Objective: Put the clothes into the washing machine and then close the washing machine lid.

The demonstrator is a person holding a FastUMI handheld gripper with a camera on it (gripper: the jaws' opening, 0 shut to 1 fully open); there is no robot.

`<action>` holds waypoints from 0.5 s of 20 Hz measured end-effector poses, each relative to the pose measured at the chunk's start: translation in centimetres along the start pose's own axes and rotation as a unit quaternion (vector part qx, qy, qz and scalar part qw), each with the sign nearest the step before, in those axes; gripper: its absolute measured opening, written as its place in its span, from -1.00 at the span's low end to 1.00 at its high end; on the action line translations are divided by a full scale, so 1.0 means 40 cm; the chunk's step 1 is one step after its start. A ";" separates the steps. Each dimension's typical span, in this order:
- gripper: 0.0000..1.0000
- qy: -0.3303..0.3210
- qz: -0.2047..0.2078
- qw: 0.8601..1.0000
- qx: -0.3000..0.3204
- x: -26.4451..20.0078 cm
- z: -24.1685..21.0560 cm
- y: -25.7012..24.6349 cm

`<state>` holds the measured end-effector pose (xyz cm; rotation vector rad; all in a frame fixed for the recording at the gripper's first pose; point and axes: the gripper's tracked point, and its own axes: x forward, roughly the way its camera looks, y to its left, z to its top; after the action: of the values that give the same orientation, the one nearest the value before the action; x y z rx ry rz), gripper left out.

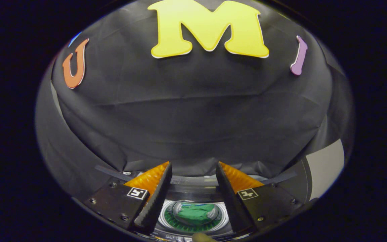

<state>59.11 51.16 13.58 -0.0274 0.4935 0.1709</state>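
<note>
Black two-finger gripper (pixel 193 188) w/ orange-backed fingers spread apart & empty above the round washing machine drum (pixel 193 215), crumpled green cloth (pixel 195 213) already lying inside btwn the fingers, so loading looks done, lid closing left.

No readable text is found; only one square black-and-white marker tag is carried on each finger of the gripper (pixel 193 178), spread apart.

Clothes (pixel 195 214) inside washing machine (pixel 193 191) drum, below and between spread fingers (pixel 153 188).
</note>
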 end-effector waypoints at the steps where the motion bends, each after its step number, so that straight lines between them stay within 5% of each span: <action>1: 0.66 -0.004 -0.001 1.000 -0.002 -0.007 -0.005 -0.001; 10: 0.66 -0.045 0.000 0.999 -0.011 -0.044 -0.027 0.011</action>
<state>57.00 51.26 13.47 -0.0409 0.4011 0.1763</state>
